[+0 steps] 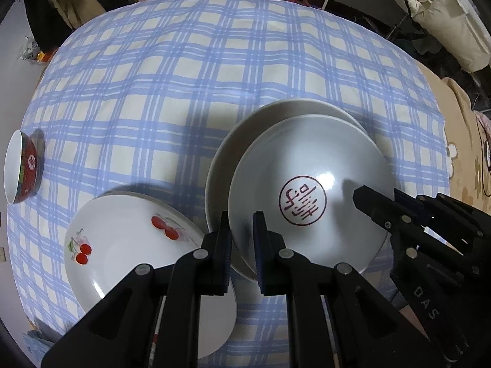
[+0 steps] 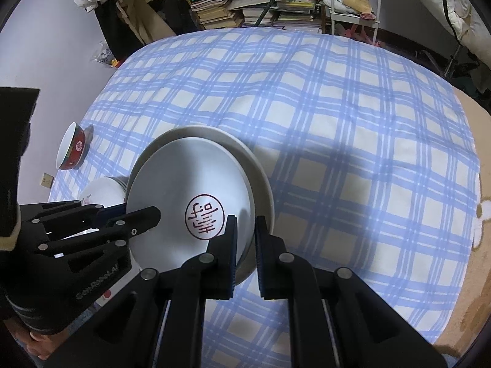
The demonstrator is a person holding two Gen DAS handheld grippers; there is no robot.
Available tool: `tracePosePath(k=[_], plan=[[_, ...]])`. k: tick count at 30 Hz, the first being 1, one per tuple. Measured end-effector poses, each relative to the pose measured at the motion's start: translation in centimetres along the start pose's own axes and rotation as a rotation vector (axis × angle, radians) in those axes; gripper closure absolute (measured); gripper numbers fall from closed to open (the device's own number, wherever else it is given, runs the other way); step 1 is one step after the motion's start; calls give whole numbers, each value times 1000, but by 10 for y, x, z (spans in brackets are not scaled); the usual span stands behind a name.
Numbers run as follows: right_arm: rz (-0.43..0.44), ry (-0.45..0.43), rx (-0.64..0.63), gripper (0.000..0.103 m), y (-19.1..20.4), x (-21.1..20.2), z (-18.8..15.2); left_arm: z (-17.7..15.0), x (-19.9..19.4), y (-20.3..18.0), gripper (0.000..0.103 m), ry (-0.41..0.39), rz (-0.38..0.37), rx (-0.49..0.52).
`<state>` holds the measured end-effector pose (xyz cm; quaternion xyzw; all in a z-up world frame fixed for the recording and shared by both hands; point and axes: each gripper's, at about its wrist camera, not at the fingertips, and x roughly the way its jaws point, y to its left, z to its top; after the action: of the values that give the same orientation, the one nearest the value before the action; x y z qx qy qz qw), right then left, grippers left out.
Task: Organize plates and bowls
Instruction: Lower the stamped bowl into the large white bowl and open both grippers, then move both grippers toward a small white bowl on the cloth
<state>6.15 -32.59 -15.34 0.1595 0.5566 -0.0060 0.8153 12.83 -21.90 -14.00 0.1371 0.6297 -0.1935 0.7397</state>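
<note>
Stamped plate [image 1: 310, 190]: white, red round seal at its centre, held just above a plain plate [image 1: 233, 153] on the blue-checked tabletop [image 1: 184, 76].
Left tongs [image 1: 242, 224]: pinching the stamped plate's near-left rim.
Right tongs [image 2: 245, 227]: clamped on the same plate's opposite rim.
Cherry plate [image 1: 129, 245]: beside the pair, to their left in the left wrist view.
Red bowl [image 1: 23, 168]: well apart, at the tabletop's left edge.
Background: stacked books [image 2: 214, 9] beyond the tabletop.
</note>
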Motion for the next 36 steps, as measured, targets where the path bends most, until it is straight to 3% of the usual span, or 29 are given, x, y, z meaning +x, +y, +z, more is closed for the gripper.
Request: tracePosePath(k=[12,18,21,32,34,36], plan=[[4,-30,1,91,-3,2,-4,-7,-14,-2,90,-14,-5,-11],[-15,-51,-25,90,1,1,-3,-8,-28,-1,90,-44,51,27],[-5,-52,-18,88,1,0,0,-7,-32,9,90,-30,29,0],[0,-112,-4,87,2,-35,13,-11,-51,39,86,-67,69,-56],[12,-118,-6,86,7,-39,16,-12,-56,48,85,-77,80,-69],[26,-126,-6,77,14,-43,18,-15,-62,59,84,-85,90,-84]])
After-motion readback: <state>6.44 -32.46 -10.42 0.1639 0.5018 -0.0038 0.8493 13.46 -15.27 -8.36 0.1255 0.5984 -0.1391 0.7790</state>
